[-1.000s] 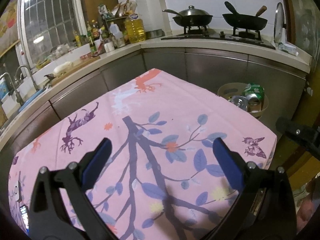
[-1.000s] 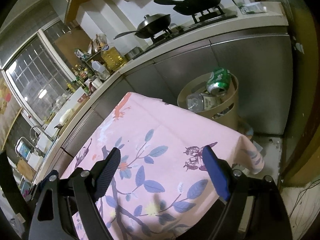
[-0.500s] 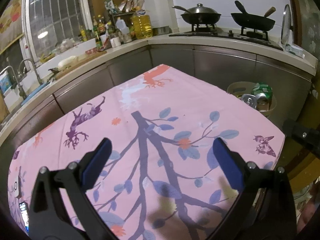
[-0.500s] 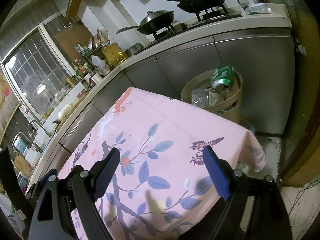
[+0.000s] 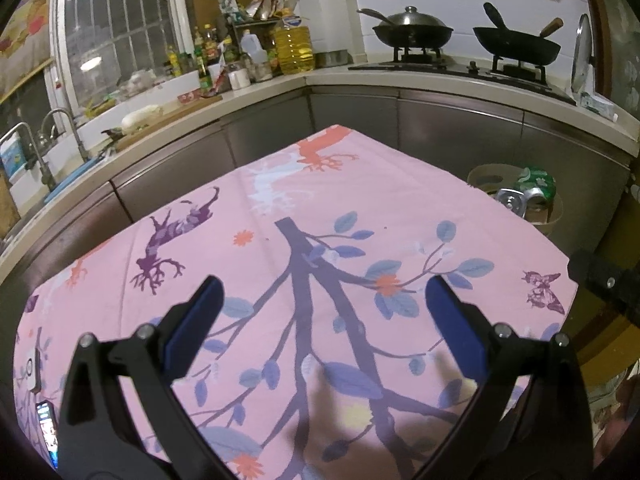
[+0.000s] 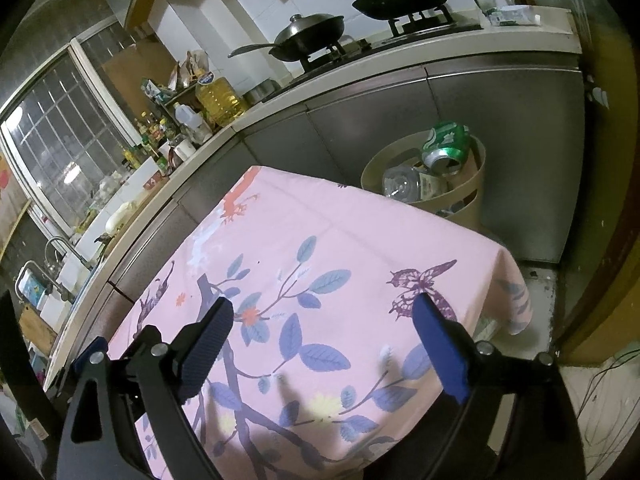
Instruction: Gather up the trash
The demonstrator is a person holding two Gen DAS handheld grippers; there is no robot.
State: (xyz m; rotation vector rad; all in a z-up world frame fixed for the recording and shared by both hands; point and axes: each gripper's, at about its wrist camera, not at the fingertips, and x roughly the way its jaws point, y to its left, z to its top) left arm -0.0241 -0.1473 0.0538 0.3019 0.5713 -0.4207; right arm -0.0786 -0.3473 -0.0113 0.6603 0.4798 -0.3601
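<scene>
A beige trash bin point(image 6: 468, 204) stands on the floor beyond the table's far right corner. In it lie a green can point(image 6: 446, 144) and a clear plastic bottle point(image 6: 404, 184). The left wrist view shows the same bin point(image 5: 486, 172) with the green can point(image 5: 538, 182) and a silver can end point(image 5: 510, 200). My left gripper point(image 5: 323, 284) hangs open over the pink flowered tablecloth point(image 5: 280, 208), holding nothing. My right gripper point(image 6: 323, 302) hovers over the cloth point(image 6: 320, 232) nearer the bin; its jaws are opening and nothing lies between them.
A phone point(image 5: 46, 428) lies at the table's near left edge. Grey kitchen cabinets point(image 5: 452, 136) wrap around behind the table, with two woks point(image 5: 412, 32) on the stove, bottles point(image 5: 294, 48) in the corner and a sink tap point(image 5: 60, 128) at left. A doorway floor point(image 6: 540, 280) lies right.
Both hands have drawn back a little from the bin, so more of the tablecloth shows. The right gripper's jaws stand slightly wider. Nothing was picked up.
</scene>
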